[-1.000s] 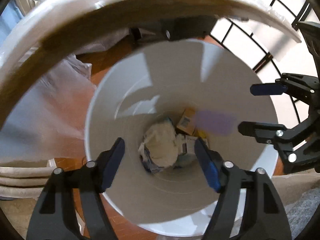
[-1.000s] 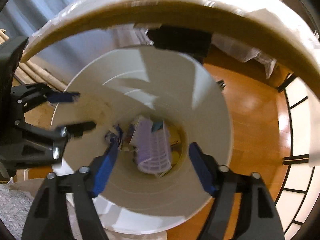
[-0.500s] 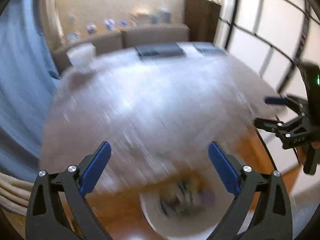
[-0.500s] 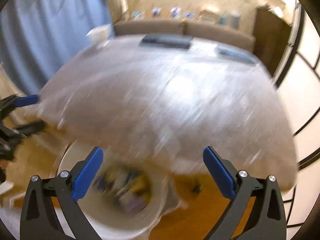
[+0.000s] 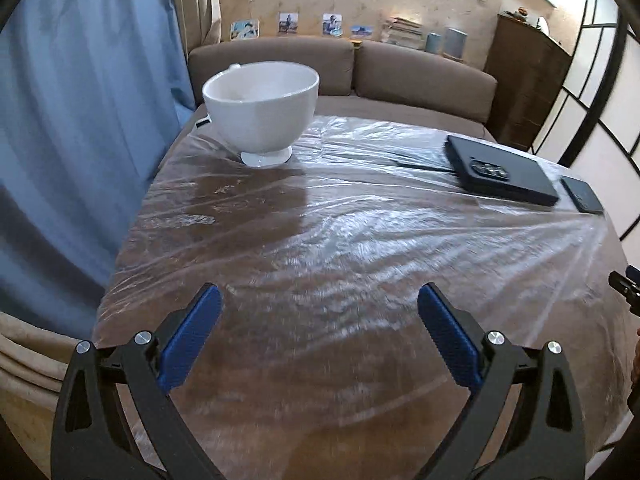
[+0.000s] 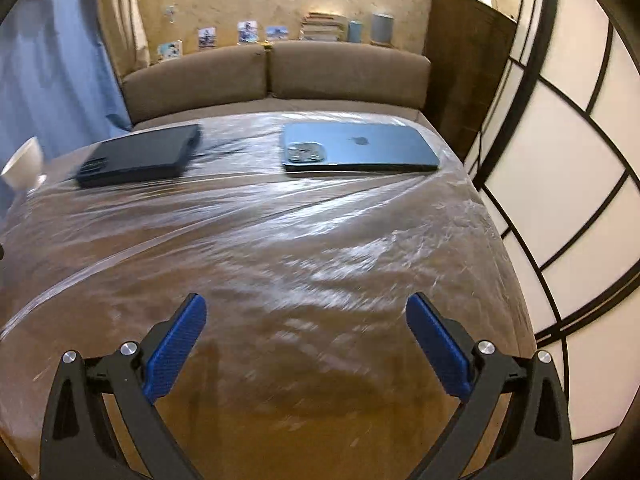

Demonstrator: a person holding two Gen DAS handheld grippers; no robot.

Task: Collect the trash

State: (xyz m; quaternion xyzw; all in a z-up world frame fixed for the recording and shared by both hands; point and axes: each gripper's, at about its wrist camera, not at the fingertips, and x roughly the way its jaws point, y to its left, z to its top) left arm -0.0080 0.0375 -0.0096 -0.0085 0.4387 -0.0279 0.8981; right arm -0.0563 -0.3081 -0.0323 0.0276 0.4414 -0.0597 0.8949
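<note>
My left gripper (image 5: pixel 318 326) hangs open over the near part of a round table (image 5: pixel 320 240) wrapped in clear plastic film, with nothing between its blue pads. My right gripper (image 6: pixel 306 334) is open too, above the same table (image 6: pixel 280 248), and holds nothing. A tip of the right gripper (image 5: pixel 626 286) shows at the right edge of the left wrist view. No trash and no bin appear in either view now.
A white footed bowl (image 5: pixel 262 110) stands at the table's far left. A dark phone (image 5: pixel 500 170) and a blue phone (image 6: pixel 358 152) lie at the far side. Behind are a brown sofa (image 6: pixel 276 76), a blue curtain (image 5: pixel 60 120) and a panelled screen (image 6: pixel 560 160).
Both grippers rose out of the white trash bin and swung up over the table. Their jaws went from partly open to wide open. The bin with its trash has left both views.
</note>
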